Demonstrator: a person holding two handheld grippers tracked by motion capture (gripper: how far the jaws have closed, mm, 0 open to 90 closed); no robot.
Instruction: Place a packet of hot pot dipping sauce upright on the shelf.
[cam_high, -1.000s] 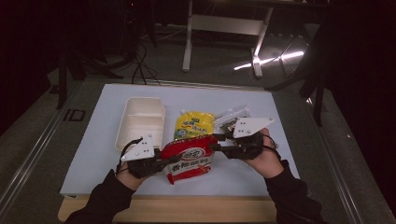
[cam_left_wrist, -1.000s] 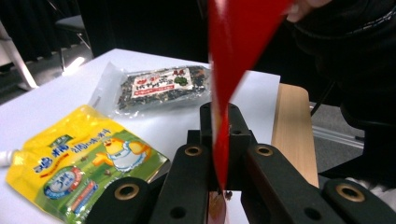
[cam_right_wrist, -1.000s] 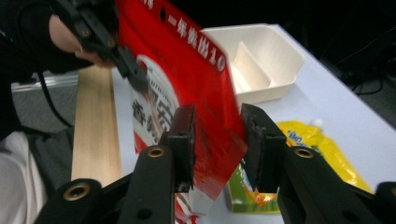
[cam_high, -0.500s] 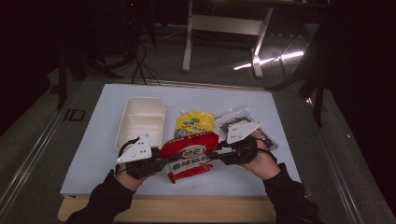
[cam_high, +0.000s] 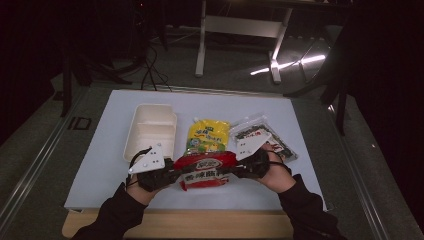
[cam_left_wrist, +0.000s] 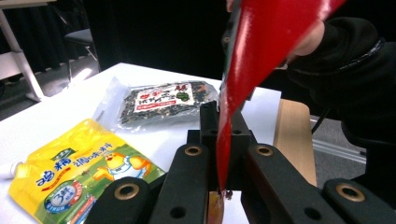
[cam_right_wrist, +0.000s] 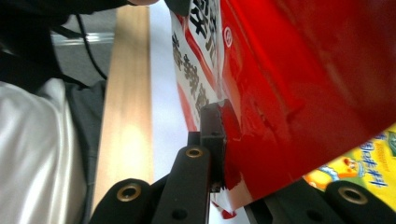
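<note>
I hold a glossy red plastic food packet (cam_high: 205, 169) above the white table's (cam_high: 100, 165) near edge: my left gripper (cam_high: 167, 177) clamps its left end, my right gripper (cam_high: 235, 169), jaws just closed, pinches its right.

Red pouch (cam_high: 206, 170) with white label, yellow pouch (cam_high: 208, 136), white tray (cam_high: 150, 131).

red packet (cam_high: 205, 170): glossy plastic film, kinda crinkly | yellow pouch (cam_high: 207, 136) right behind it: shiny plastic | tray (cam_high: 150, 131) left of the pouch: matt plastic | table edge (cam_high: 200, 225) nearest the packet: bare wood
</note>
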